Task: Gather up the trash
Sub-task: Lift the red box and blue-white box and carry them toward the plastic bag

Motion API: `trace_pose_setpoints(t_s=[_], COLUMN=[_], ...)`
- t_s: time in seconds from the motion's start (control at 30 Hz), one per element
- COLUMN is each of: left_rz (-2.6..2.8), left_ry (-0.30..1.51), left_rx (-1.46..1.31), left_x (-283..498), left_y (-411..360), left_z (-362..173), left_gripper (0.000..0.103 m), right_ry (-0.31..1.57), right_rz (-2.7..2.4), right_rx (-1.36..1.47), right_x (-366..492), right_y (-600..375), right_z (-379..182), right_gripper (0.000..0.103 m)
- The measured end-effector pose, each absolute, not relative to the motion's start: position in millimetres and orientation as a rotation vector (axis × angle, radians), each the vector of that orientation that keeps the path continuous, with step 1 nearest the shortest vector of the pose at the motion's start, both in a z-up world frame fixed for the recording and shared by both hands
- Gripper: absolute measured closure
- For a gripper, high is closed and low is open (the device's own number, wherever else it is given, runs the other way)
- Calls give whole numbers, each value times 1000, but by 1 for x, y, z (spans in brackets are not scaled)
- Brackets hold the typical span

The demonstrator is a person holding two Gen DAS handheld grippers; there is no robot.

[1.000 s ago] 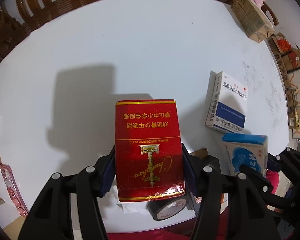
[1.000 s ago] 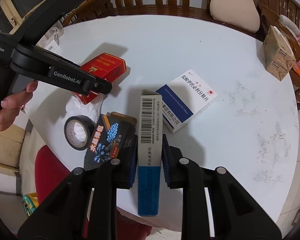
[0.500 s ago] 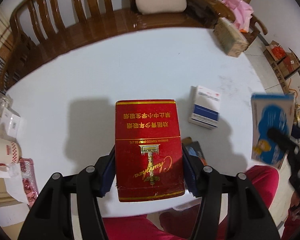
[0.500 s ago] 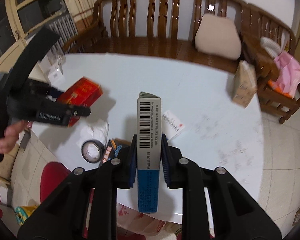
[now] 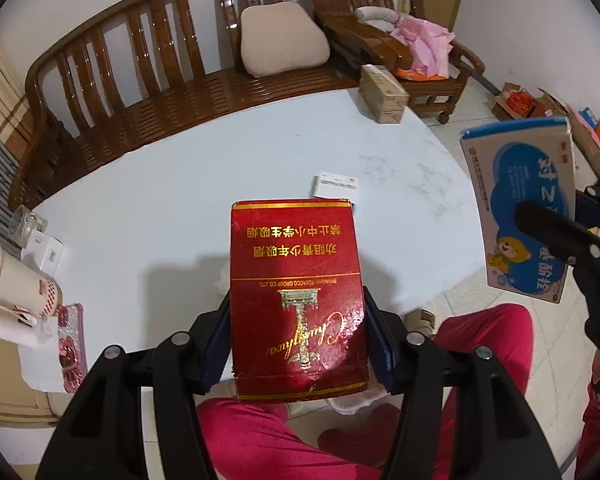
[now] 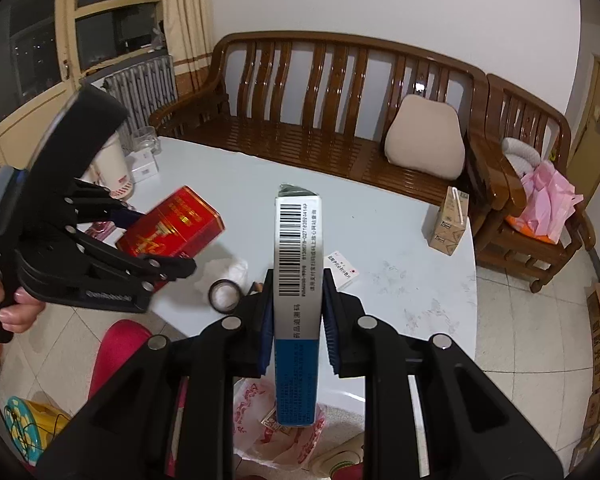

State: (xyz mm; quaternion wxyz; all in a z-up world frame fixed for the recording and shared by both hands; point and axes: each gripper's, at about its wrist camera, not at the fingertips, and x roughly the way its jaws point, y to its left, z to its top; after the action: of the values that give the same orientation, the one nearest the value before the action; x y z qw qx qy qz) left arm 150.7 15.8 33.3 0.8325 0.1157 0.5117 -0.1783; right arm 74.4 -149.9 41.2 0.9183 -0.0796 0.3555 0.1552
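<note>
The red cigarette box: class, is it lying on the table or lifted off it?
Lifted: the left tool clamps the red cigarette box above the table.

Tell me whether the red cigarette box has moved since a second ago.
Yes. The red cigarette box, clamped in the left hand-held gripper, has risen off the white table toward its near edge.

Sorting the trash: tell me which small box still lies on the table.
The white and blue medicine box, flat on the white table. The red cigarette pack and blue-and-white box are each gripped in a tool.
</note>
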Motion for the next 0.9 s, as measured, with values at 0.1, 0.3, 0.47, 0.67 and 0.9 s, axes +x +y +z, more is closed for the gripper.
trace_pose_setpoints(t_s=[0.1, 0.3, 0.47, 0.67, 0.9], left_rz=[-381, -409, -424, -468, -503], left_ry=[1080, 1081, 1091, 1118, 1172], left_rx=[255, 280, 284, 272, 249], left_x=[135, 107, 90, 76, 64], left_y=[14, 11, 10, 8, 5], left_z=[27, 9, -9, -34, -70], left_gripper=[47, 47, 47, 47, 47], right_ry=[719, 728, 742, 791, 848], right_rz=[310, 302, 303, 315, 324], right_rx=[-173, -185, -174, -154, -137], right_x=[57, 31, 15, 4, -4], right_y=[-151, -147, -146, -142, -137], right_z=[44, 33, 21, -6, -37], right_gripper=[81, 81, 81, 81, 81])
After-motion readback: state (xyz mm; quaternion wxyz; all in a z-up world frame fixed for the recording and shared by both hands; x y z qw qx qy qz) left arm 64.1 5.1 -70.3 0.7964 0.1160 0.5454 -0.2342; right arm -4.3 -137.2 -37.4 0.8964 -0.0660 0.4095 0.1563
